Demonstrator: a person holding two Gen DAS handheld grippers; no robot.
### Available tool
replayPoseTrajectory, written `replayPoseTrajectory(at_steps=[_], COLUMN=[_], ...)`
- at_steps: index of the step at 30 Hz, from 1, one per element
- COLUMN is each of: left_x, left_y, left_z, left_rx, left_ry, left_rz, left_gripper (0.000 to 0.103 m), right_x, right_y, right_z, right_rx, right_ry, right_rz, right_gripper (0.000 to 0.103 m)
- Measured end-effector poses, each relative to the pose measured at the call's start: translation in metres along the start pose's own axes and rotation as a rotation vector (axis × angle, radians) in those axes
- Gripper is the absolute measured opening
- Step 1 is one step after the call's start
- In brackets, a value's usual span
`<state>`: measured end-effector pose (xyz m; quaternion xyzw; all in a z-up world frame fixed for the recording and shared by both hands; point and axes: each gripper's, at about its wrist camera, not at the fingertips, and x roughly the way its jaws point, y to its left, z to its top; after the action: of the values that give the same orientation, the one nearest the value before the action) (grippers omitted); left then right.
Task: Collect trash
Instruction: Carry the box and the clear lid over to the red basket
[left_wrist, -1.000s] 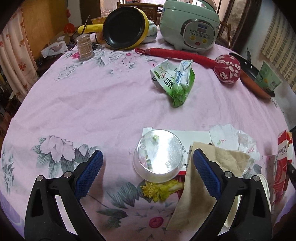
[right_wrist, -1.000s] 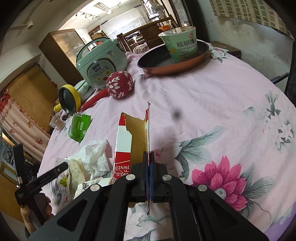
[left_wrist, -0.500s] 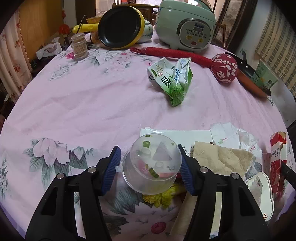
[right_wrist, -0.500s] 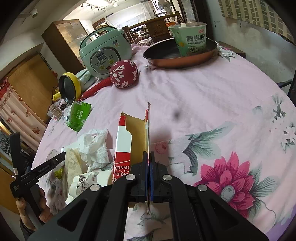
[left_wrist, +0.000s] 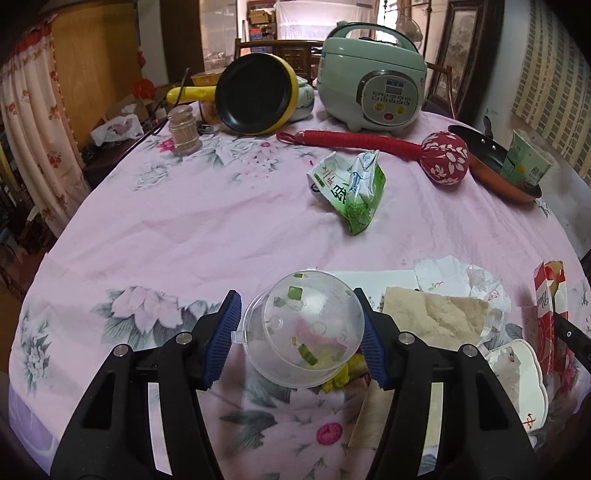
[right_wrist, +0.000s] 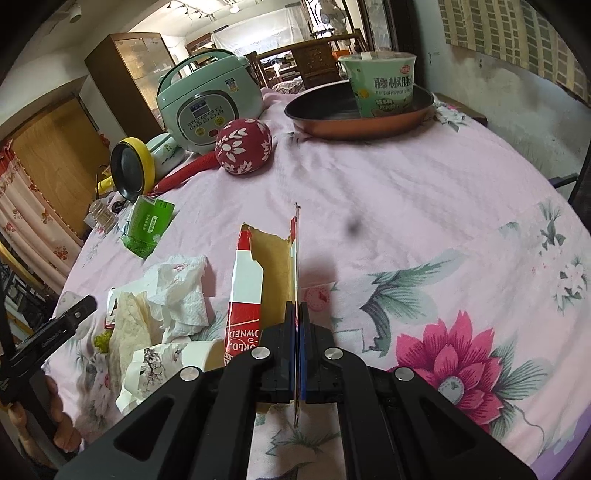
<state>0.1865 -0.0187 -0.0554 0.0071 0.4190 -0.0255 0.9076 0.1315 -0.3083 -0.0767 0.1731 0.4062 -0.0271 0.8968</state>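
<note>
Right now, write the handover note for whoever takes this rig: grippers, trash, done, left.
Left gripper: shut on the clear plastic cup, lifted off the table.
Right gripper: shut on the torn red carton.
On the pink tablecloth: green wrapper, crumpled tissue, brown napkin, paper cup.
Done: two pieces gripped. Left: bin them, then collect the rest.

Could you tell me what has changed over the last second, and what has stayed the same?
The left gripper closed its jaws on the clear plastic cup and lifted it off the pink tablecloth. The right gripper remains shut on the red carton, nearly unmoved. The green wrapper, tissues and brown paper stayed where they were.
</note>
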Motion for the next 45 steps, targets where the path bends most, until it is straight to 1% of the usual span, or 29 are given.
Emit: replayPoseTrajectory(at_steps=[4, 8, 10, 15, 19, 21, 23, 25, 28, 32, 34, 37, 41, 45], left_x=[-0.030, -0.064, -0.082, -0.127, -0.153, -0.166, -0.177, -0.182, -0.187, -0.190, -0.193, -0.197, -0.203, -0.212], left_y=[0.010, 0.022, 0.036, 0.082, 0.118, 0.137, 0.152, 0.162, 0.167, 0.170, 0.172, 0.176, 0.187, 0.205], left_z=[-0.012, -0.036, -0.050, -0.090, -0.118, -0.129, -0.140, -0.148, -0.160, -0.173, -0.180, -0.189, -0.202, -0.215], left_rx=[-0.031, -0.033, -0.064, -0.165, -0.211, -0.230, -0.254, -0.263, -0.265, -0.259, -0.256, -0.257, -0.277, -0.318], left_ry=[-0.024, -0.050, -0.055, -0.072, -0.085, -0.097, -0.113, -0.119, -0.120, -0.112, -0.115, -0.116, -0.118, -0.125], left_rz=[-0.003, 0.008, 0.007, -0.014, 0.000, 0.003, -0.001, -0.020, -0.040, -0.065, -0.064, -0.065, -0.064, -0.096], left_gripper=[0.060, 0.060, 0.060, 0.060, 0.060, 0.060, 0.059, 0.059, 0.059, 0.059, 0.059, 0.059, 0.059, 0.059], right_x=[-0.004, -0.007, -0.006, -0.007, -0.033, -0.052, -0.068, -0.082, -0.105, -0.123, -0.127, -0.127, -0.121, -0.118], right_y=[-0.003, -0.002, 0.001, 0.021, 0.047, 0.063, 0.078, 0.094, 0.119, 0.149, 0.161, 0.186, 0.212, 0.231], right_z=[0.001, 0.001, -0.001, -0.011, -0.022, -0.036, -0.049, -0.062, -0.082, -0.104, -0.115, -0.138, -0.165, -0.186], right_rx=[0.004, -0.002, -0.014, -0.106, -0.193, -0.238, -0.259, -0.283, -0.330, -0.367, -0.384, -0.418, -0.453, -0.469], right_ry=[-0.037, -0.077, -0.088, -0.141, -0.221, -0.250, -0.244, -0.244, -0.259, -0.248, -0.225, -0.165, -0.103, -0.054], right_rz=[-0.016, -0.032, -0.041, -0.103, -0.110, -0.076, -0.018, 0.026, 0.085, 0.167, 0.212, 0.280, 0.333, 0.371], right_gripper=[0.003, 0.003, 0.003, 0.003, 0.003, 0.003, 0.002, 0.002, 0.002, 0.002, 0.002, 0.002, 0.002, 0.002])
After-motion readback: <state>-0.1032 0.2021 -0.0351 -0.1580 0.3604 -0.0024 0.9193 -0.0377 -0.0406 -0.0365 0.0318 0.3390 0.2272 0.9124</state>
